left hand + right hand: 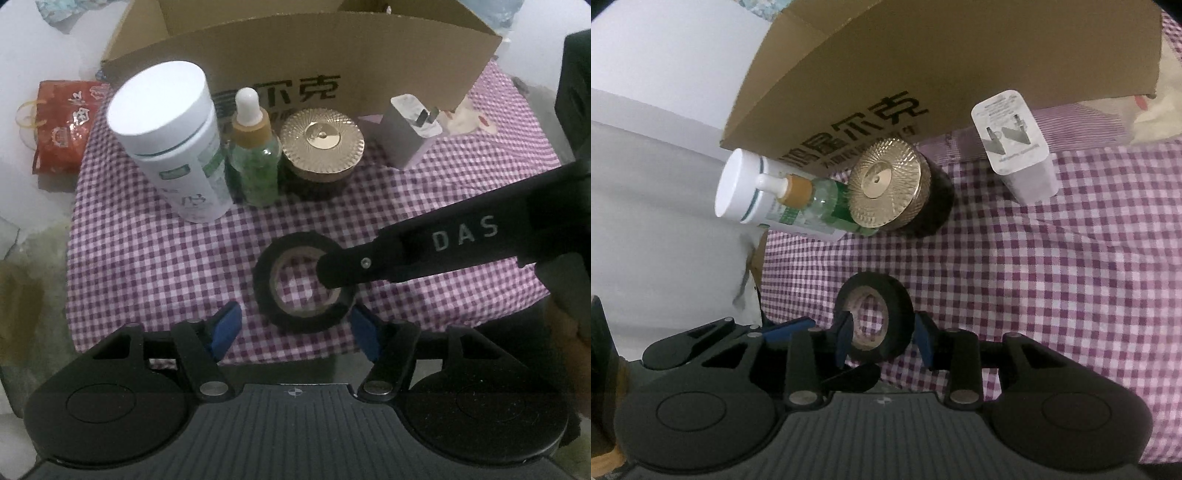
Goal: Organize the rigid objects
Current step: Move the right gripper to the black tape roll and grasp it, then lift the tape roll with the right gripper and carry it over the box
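A black tape roll lies flat on the purple checked cloth. My left gripper hovers just short of the roll, open, its blue pads on either side with nothing between them. In the right wrist view the roll sits between the blue pads of my right gripper; the jaws stand apart beside its walls and do not squeeze it. One black finger of the right gripper reaches in from the right over the roll's rim.
Against the cardboard box stand a white canister, a dropper bottle with green contents, a gold-lidded jar and a white plug charger. A red bag lies off the cloth's left edge.
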`<state>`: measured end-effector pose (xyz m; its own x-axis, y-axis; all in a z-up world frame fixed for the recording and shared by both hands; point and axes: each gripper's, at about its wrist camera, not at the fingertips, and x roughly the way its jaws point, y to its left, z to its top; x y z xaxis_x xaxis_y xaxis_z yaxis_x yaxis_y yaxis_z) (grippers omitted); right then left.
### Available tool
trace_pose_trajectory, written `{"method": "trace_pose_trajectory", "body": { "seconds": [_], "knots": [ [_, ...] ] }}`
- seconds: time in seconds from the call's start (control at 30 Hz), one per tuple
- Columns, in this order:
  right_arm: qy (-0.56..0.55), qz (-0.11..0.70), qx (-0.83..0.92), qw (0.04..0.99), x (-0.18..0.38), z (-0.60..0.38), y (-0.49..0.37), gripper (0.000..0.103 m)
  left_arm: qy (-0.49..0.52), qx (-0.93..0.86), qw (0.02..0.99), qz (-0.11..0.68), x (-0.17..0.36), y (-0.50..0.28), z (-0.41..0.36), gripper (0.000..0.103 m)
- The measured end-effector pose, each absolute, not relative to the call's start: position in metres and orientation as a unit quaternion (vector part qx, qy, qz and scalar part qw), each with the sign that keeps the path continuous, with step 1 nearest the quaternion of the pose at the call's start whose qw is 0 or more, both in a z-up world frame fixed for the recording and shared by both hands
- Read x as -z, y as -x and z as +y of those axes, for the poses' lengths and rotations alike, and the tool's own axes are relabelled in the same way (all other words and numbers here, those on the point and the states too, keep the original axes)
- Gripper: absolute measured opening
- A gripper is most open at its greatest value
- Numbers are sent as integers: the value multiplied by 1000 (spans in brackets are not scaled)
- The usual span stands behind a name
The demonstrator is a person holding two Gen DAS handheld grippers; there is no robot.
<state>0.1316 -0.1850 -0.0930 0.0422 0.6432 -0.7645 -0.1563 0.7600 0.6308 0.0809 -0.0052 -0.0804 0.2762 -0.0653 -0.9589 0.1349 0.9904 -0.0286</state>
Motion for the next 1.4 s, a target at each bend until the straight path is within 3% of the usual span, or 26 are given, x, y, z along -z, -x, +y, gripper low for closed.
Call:
{"method": "trace_pose_trajectory", "body": {
  "seconds": [0.3,0.67,1.23,1.33,1.4],
  "knots": [
    [-191,624,-295,697,96,-183,-134,34,-38,71,798,598,87,-82,-17,60],
    [-180,622,-262,715,89,-232,-119,34,-78,147,805,569,85,-82,-77,57],
    [-157,596,-238,750,86,-243,-107,28,-148,152,806,552,87,-89,-100,62],
    [-155,595,-234,753,87,-242,-107,21,-160,161,809,542,83,-85,-103,50],
    [-164,594,-233,752,87,-246,-107,20,-154,173,806,545,81,-85,-106,30]
  ]
}}
